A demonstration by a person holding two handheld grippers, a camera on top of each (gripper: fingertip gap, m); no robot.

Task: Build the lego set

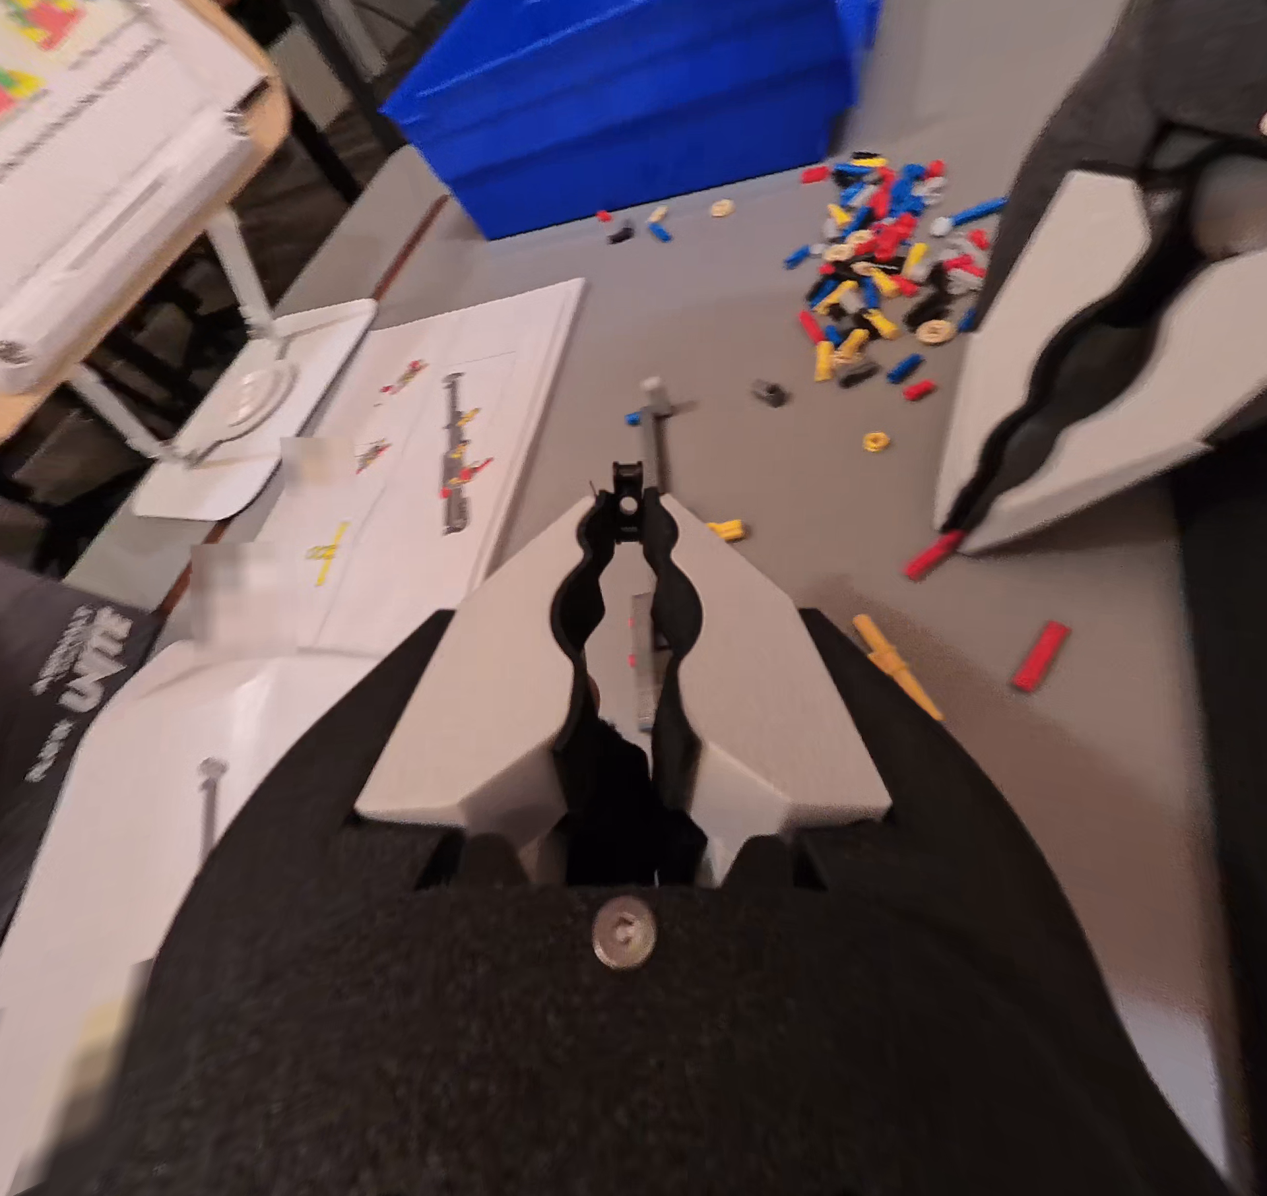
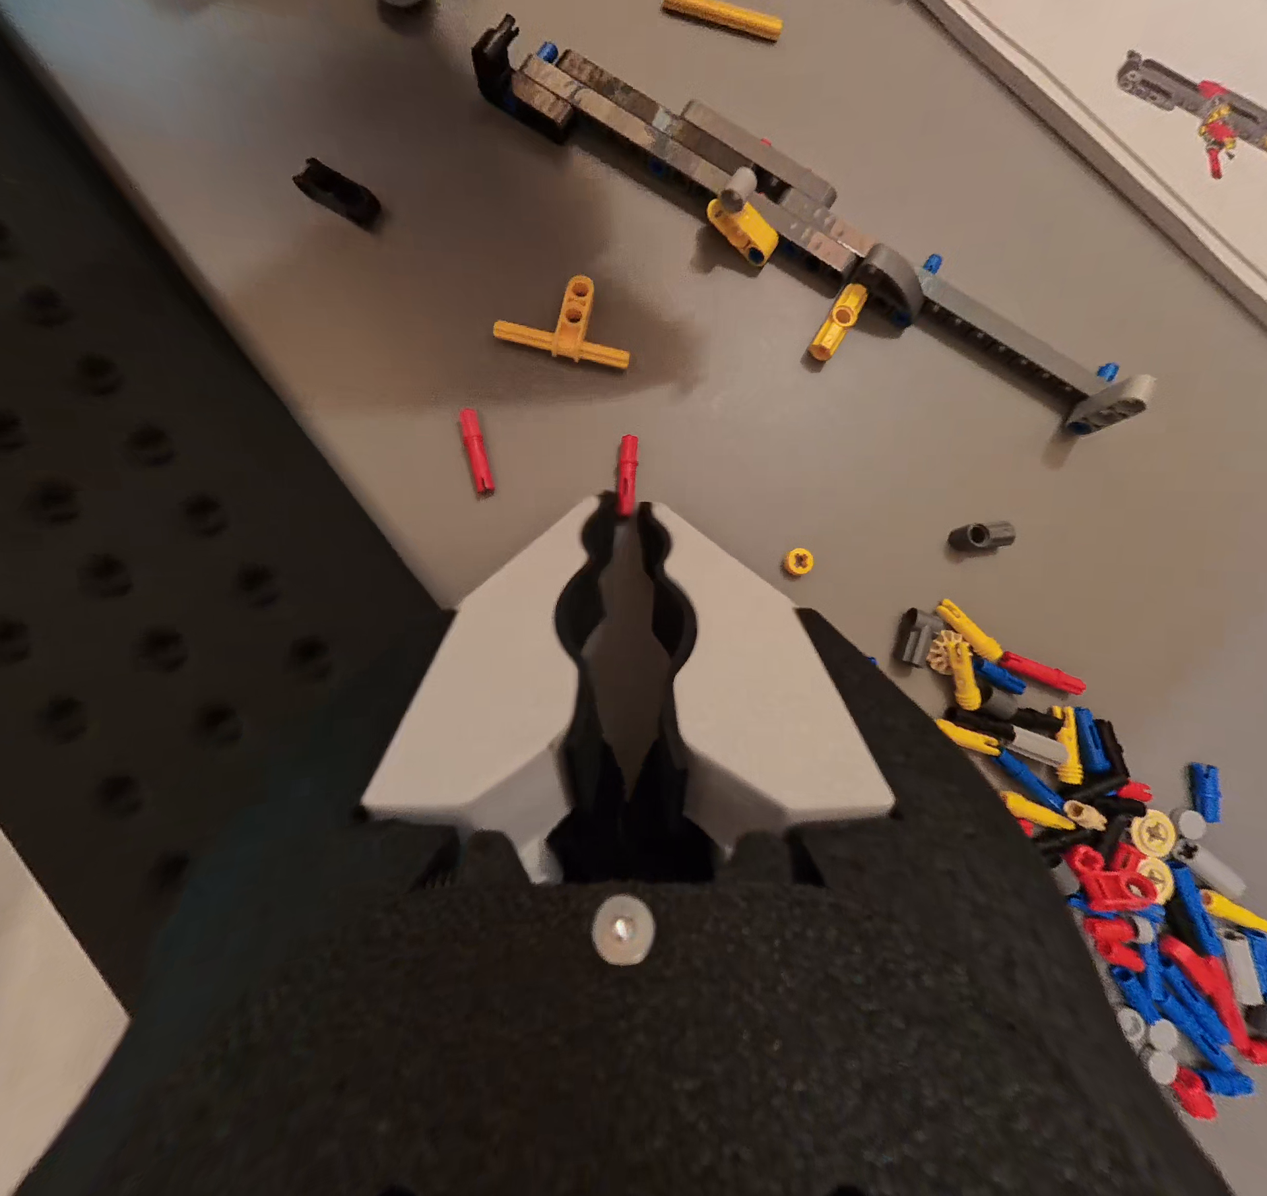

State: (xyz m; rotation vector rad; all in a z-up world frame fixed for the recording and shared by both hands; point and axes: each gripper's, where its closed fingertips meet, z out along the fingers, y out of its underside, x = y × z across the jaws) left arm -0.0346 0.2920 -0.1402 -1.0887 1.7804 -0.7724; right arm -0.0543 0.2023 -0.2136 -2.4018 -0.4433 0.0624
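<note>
My left gripper (image 1: 627, 512) is shut on a small black connector (image 1: 627, 481) and holds it above the long grey beam assembly (image 1: 653, 409). The assembly lies flat on the grey table and runs on under the fingers. In the right wrist view the assembly (image 2: 740, 155) shows whole, with yellow and blue parts on it. My right gripper (image 2: 625, 508) is shut on a red pin (image 2: 627, 471) just above the table. It also shows at the right of the left wrist view (image 1: 956, 532), with the red pin (image 1: 931, 554) at its tips.
A pile of loose pieces (image 1: 884, 258) (image 2: 1131, 855) lies by a blue bin (image 1: 631, 80). An open instruction booklet (image 1: 425, 450) (image 2: 1131, 66) lies beside the assembly. A second red pin (image 2: 476, 452), a yellow T-shaped piece (image 2: 569, 334) and a black connector (image 2: 336, 190) lie loose. One gripper's finger ends stand about 12 cm off the other's.
</note>
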